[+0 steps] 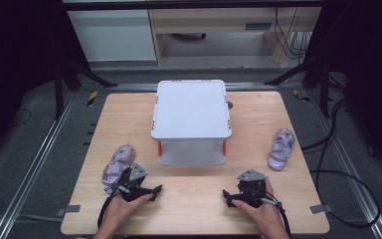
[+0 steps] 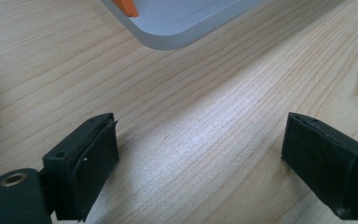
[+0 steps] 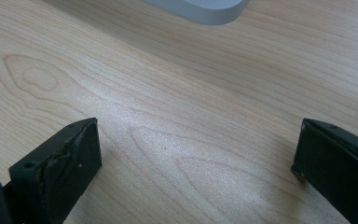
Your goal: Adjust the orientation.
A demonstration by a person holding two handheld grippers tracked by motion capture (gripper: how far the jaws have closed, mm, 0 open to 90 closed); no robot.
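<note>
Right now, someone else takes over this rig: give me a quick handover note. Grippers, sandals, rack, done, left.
Left gripper: open, nothing held, resting low on the table.
Right gripper: open, nothing held, also low on the table.
Left sandal: on the table just behind the left gripper.
Right sandal: near the table's right edge, apart from the right gripper.
White two-tier rack: centre, nothing on top.
Done: nothing visible yet.
Left: likely pick up both sandals.
</note>
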